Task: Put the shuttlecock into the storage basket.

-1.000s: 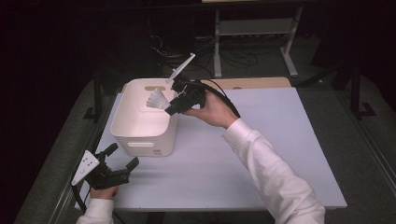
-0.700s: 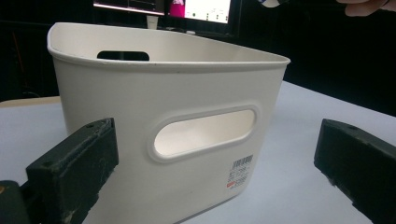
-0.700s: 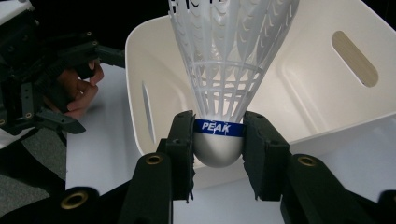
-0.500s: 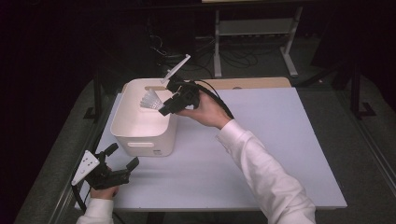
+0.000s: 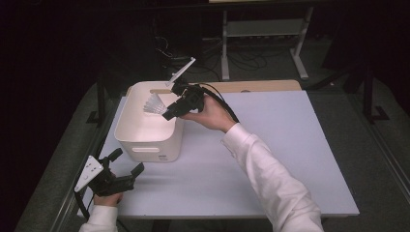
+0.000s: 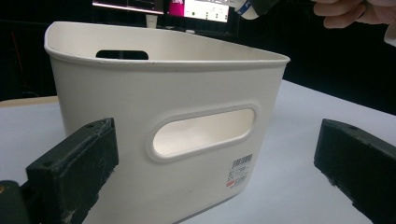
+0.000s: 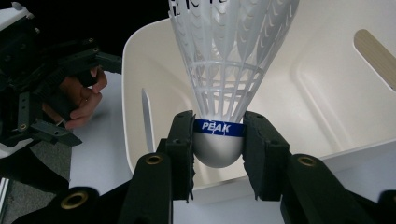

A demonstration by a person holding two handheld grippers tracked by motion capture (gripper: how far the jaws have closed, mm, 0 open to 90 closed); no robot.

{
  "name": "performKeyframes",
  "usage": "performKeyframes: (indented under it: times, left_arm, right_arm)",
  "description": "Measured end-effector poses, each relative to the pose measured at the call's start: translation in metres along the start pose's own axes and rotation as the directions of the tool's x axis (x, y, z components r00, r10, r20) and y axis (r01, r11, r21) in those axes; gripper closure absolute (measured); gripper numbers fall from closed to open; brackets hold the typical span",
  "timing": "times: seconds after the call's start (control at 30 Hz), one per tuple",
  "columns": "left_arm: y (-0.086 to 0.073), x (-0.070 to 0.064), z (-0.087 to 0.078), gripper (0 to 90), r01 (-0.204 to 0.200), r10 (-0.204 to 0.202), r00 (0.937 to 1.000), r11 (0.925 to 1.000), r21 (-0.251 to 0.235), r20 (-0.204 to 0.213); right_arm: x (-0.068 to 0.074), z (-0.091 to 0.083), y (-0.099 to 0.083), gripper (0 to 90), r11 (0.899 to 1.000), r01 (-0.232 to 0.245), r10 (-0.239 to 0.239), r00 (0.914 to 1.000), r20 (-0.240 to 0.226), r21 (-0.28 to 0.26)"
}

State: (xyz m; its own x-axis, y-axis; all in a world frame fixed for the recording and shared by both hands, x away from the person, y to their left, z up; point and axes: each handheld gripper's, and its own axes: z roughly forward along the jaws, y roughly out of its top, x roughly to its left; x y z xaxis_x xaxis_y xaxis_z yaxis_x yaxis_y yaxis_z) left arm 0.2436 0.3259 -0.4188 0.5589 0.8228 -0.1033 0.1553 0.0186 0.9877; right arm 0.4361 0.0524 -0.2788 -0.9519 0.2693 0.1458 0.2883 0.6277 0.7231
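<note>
A white plastic shuttlecock (image 7: 224, 70) with a blue band marked PEAK hangs over the open white bin (image 5: 140, 137). My right gripper (image 7: 218, 144) is shut on its rounded cork base, skirt pointing away into the bin. From the high view the shuttlecock (image 5: 154, 105) is above the bin's right rim, held by my right gripper (image 5: 170, 113). My left gripper (image 5: 126, 163) is open near the table's front left corner, aimed at the bin's handle slot (image 6: 203, 132), apart from it, with nothing between its jaws.
The bin (image 6: 163, 116) stands on a pale table (image 5: 270, 159) with open room to its right. A wooden strip (image 5: 251, 86) runs along the far edge. A white stand (image 5: 261, 34) and cables lie on the dark floor behind.
My right gripper has carried the shuttlecock leftward and slightly down, from beside the bin's right rim to over its inside. The left gripper has stayed put.
</note>
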Motion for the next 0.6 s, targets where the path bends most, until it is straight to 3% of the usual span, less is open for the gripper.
performKeyframes:
  times: [0.6]
  left_arm:
    - [0.000,0.000,0.000,0.0,0.000,0.000,1.0000,1.0000,-0.001,0.002]
  right_arm:
    - [-0.001,0.016,0.004,62.8,1.000,-0.025,0.025,0.9997,-0.007,-0.003]
